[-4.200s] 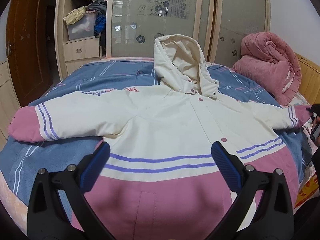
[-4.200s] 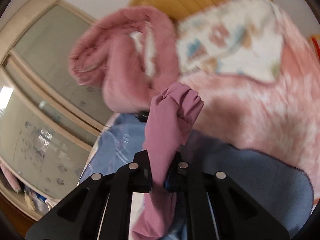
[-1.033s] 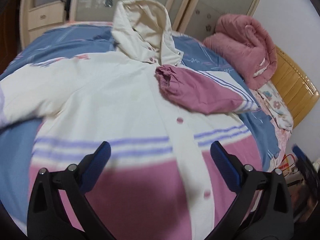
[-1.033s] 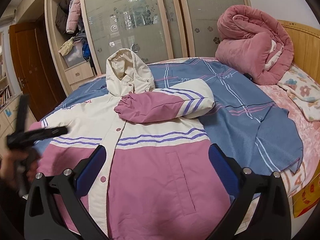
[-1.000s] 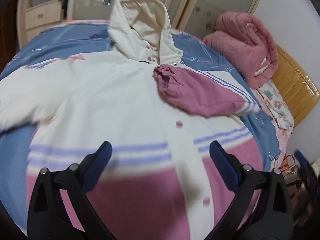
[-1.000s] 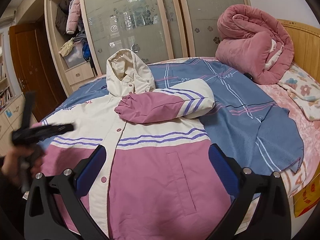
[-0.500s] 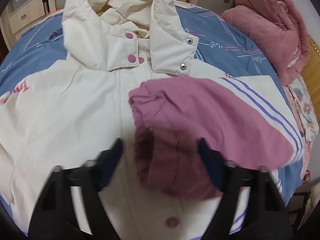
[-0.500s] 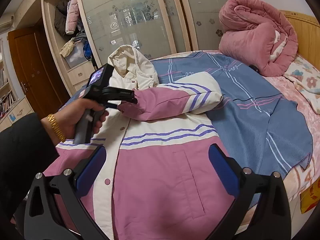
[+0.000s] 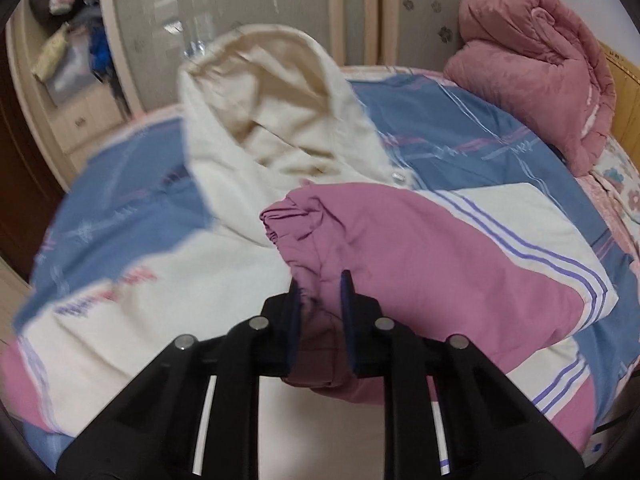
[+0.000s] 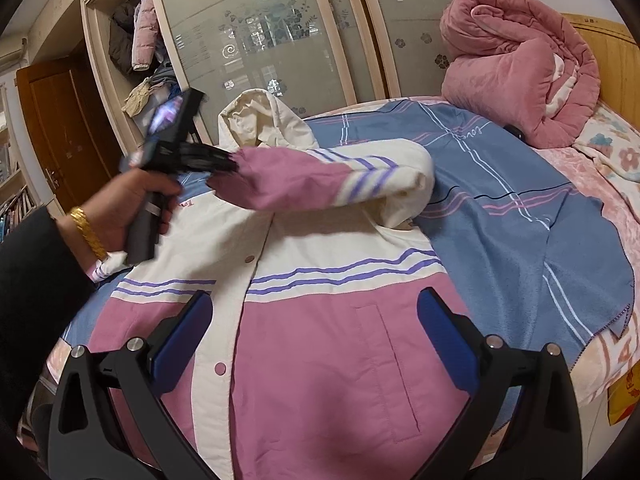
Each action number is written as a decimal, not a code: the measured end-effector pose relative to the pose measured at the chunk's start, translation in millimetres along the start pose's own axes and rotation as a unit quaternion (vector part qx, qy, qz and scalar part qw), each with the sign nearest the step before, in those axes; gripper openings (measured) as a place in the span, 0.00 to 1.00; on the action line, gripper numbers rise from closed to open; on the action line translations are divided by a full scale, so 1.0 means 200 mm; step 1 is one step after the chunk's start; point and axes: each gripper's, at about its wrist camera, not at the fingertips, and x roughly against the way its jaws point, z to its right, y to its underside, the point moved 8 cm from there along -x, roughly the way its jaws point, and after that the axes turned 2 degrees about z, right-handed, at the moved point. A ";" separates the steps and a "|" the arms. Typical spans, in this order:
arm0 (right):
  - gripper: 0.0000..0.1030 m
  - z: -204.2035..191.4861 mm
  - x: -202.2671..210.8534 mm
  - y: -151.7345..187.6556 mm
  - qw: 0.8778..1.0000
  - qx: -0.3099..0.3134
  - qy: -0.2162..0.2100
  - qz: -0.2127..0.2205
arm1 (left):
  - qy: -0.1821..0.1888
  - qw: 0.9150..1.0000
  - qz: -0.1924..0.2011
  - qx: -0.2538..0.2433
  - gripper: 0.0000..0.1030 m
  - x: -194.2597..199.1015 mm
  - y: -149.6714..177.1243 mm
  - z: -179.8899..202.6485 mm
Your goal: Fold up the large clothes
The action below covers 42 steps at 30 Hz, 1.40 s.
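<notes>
A cream and pink hooded jacket lies face up on the bed, hood toward the wardrobe. Its right sleeve is folded across the chest. My left gripper is shut on the sleeve's pink cuff and holds it lifted above the jacket; it shows in the right wrist view too. My right gripper is open and empty, hovering over the jacket's pink hem. The jacket's other sleeve lies spread out to the left.
A blue striped bedspread covers the bed. A rolled pink quilt sits at the back right by the wooden headboard. A wardrobe with glass sliding doors stands behind the bed, a brown door to the left.
My left gripper moved in over the folded sleeve, shut on its pink cuff and lifted it toward the left. My right gripper stayed open above the hem.
</notes>
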 end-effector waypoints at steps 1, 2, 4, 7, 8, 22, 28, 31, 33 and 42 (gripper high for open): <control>0.99 -0.01 0.00 0.00 1.000 0.001 0.000 -0.001 | -0.019 1.000 0.009 -0.008 0.17 0.04 -0.02 -0.07; 0.99 -0.01 -0.01 0.00 1.000 0.002 0.000 -0.002 | -0.033 0.999 0.013 -0.011 0.17 0.06 -0.02 -0.12; 0.99 -0.01 -0.01 0.00 1.000 0.004 -0.001 -0.004 | -0.056 0.998 0.015 -0.014 0.17 0.11 -0.02 -0.27; 0.99 -0.01 -0.02 0.00 1.000 0.006 0.001 -0.006 | -0.091 0.996 0.002 -0.020 0.17 0.12 0.08 -0.48; 0.99 -0.01 -0.03 0.01 1.000 0.006 0.002 -0.007 | -0.095 0.995 -0.003 -0.018 0.17 0.11 0.11 -0.51; 0.99 0.01 -0.04 0.03 1.000 0.013 0.013 -0.016 | -0.156 0.986 -0.038 0.032 0.98 -0.11 0.54 -0.81; 0.99 0.02 -0.01 0.02 1.000 0.016 0.017 -0.007 | -0.143 0.987 0.050 0.052 0.98 0.46 0.59 -0.71; 0.99 0.01 0.01 0.02 1.000 0.025 0.018 -0.001 | -0.109 0.988 0.094 0.055 0.98 0.79 0.72 -0.60; 0.99 0.01 0.03 0.03 0.999 0.031 0.020 0.001 | -0.082 0.988 0.106 0.075 0.98 0.99 0.87 -0.54; 0.99 0.05 0.10 0.04 0.998 0.040 0.036 0.014 | -0.070 0.982 0.141 0.104 0.98 1.23 1.25 -0.39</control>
